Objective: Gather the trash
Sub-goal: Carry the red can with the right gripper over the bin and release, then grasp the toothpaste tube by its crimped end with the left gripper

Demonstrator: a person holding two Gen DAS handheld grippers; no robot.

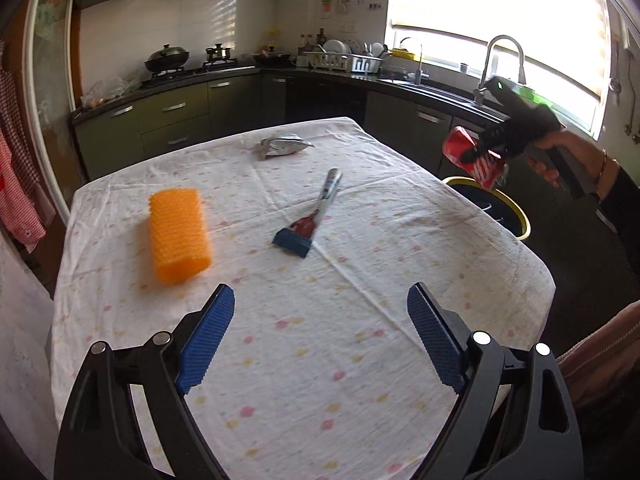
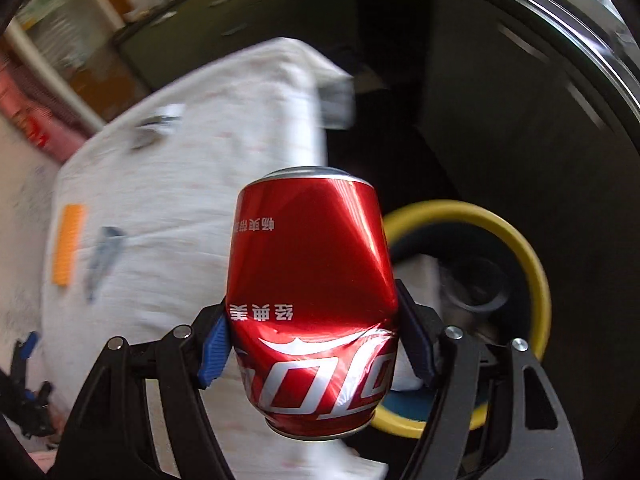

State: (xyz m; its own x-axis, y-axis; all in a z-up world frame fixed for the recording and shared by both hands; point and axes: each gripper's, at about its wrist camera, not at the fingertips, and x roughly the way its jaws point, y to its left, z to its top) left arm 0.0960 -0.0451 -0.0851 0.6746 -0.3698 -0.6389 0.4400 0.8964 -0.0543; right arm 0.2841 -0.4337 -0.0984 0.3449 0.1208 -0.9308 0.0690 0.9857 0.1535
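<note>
Dented red can [image 2: 312,304] clamped between right gripper [image 2: 312,344] pads, frame centre, yellow-rimmed bin [image 2: 536,264] behind; left gripper [image 1: 320,336] spread wide, empty, above table [image 1: 360,280].

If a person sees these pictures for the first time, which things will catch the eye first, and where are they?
First, the dented red cola can, clamped in the right gripper beside the table, near the yellow-rimmed trash bin on the floor. Next, the orange ribbed roll lying on the white tablecloth, left of a squeezed toothpaste tube.

The left gripper [image 1: 320,312] points forward and down, jaws spread wide and empty. The right gripper [image 2: 312,344] clamps a red can [image 2: 312,288].
</note>
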